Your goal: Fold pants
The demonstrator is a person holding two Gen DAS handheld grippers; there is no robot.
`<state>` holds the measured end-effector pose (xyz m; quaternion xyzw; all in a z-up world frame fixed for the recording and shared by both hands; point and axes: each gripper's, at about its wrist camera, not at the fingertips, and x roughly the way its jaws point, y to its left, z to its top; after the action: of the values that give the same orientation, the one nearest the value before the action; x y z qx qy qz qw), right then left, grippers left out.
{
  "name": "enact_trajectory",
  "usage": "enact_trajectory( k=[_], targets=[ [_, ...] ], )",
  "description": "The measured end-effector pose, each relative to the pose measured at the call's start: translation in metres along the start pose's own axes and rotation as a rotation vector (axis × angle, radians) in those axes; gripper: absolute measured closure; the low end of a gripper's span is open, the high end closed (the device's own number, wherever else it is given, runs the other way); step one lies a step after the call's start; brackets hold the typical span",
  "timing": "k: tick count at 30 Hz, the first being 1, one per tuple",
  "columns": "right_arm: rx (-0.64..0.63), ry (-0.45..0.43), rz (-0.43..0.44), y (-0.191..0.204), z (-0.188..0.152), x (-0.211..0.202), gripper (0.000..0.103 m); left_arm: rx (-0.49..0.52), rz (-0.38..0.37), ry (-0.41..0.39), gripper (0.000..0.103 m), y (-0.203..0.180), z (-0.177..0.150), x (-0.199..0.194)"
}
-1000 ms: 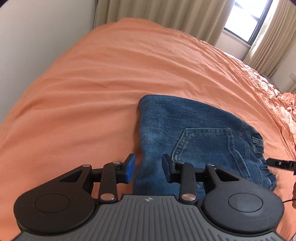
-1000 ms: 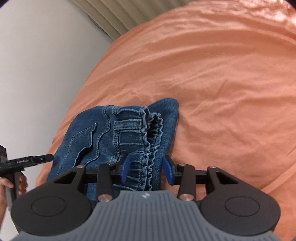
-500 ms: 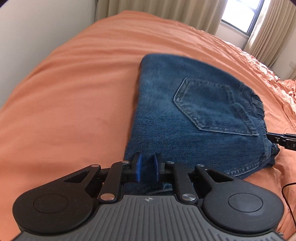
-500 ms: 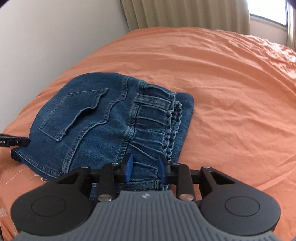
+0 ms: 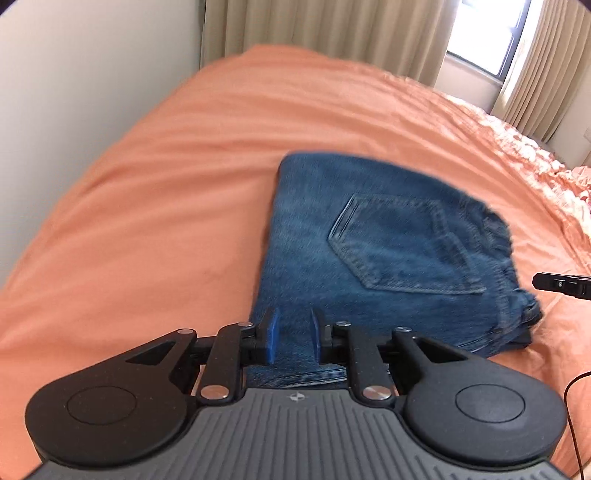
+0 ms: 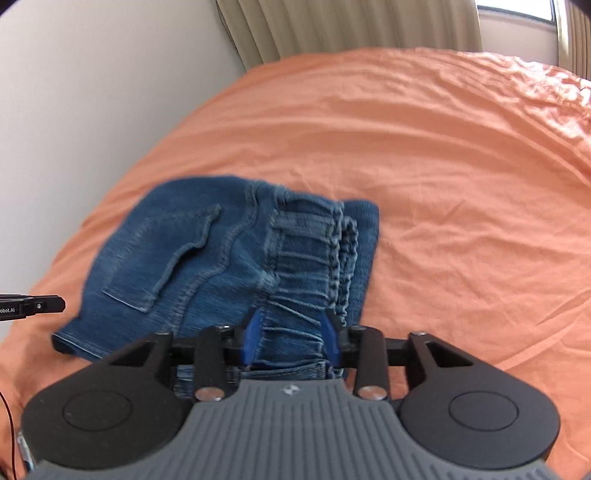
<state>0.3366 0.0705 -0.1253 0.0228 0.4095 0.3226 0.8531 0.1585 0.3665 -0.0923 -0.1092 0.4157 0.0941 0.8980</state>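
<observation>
The blue denim pants (image 5: 388, 258) lie folded into a compact stack on the orange bed, back pocket up. My left gripper (image 5: 293, 338) hovers over the near left edge of the stack, its blue pads apart, holding nothing. In the right wrist view the pants (image 6: 207, 266) show their gathered elastic waistband (image 6: 314, 258). My right gripper (image 6: 291, 336) is open, its pads either side of the waistband's near end, not clamped. Each view shows the tip of the other gripper at its edge.
The orange bedsheet (image 5: 166, 221) spreads around the pants. A white wall (image 6: 92, 110) runs along the bed's left side. Beige curtains (image 5: 332, 29) and a window (image 5: 487, 33) stand behind the bed. Rumpled sheet lies at the far right (image 5: 546, 177).
Both grippers have opened wider and let go of the denim since half a second ago. The folded stack now rests on the bed, and both grippers have drawn back slightly.
</observation>
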Motion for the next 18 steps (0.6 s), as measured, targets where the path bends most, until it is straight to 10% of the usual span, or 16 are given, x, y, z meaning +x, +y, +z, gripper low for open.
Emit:
enact_trajectory(
  k=[9, 13, 18],
  targets=[
    [-0.096, -0.203, 0.005, 0.039, 0.019, -0.139, 0.030, 0.121, 0.068, -0.223, 0.074, -0.058, 0.015, -0.121],
    [-0.137, -0.301, -0.001, 0.055, 0.004, -0.199, 0.022, 0.123, 0.042, -0.393, 0.038, -0.079, 0.007, -0.172],
    [-0.168, -0.401, -0.030, 0.070, -0.035, -0.258, 0.022, 0.144, 0.083, -0.527, 0.019, -0.107, -0.014, -0.219]
  ],
)
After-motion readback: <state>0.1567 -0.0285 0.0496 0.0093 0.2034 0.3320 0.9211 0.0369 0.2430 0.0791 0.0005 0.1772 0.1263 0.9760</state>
